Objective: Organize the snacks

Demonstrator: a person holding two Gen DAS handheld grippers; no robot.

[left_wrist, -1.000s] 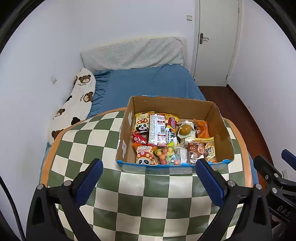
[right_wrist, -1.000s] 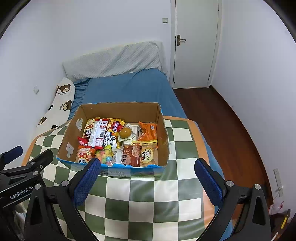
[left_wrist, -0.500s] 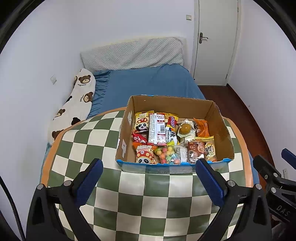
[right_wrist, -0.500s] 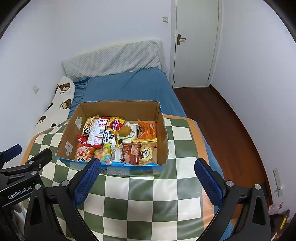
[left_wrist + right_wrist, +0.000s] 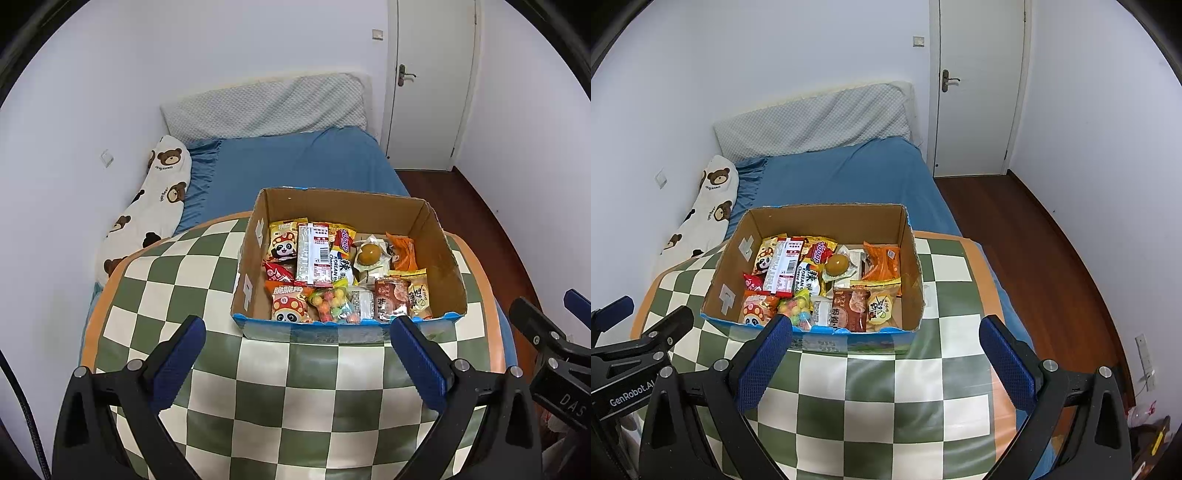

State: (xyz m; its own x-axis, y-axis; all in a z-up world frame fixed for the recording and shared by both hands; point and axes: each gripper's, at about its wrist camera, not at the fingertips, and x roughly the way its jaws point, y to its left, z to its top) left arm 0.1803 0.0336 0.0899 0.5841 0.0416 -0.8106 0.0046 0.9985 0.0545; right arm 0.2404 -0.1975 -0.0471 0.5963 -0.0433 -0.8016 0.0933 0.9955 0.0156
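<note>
Both tools hang spread wide and empty over the checkered table.

The left tool (image 5: 295,334) and right tool (image 5: 884,334) hover short of the cardboard box (image 5: 445,240), which stands on the table (image 5: 184,280) packed with snack packets (image 5: 314,258); a blue bed (image 5: 295,166) lies beyond.

Blk claws (image 5: 295,326), blue pads (image 5: 177,363), silver screws.

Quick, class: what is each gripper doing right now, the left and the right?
Left gripper: open, holding nothing, short of the cardboard box.
Right gripper: open, holding nothing.
</note>
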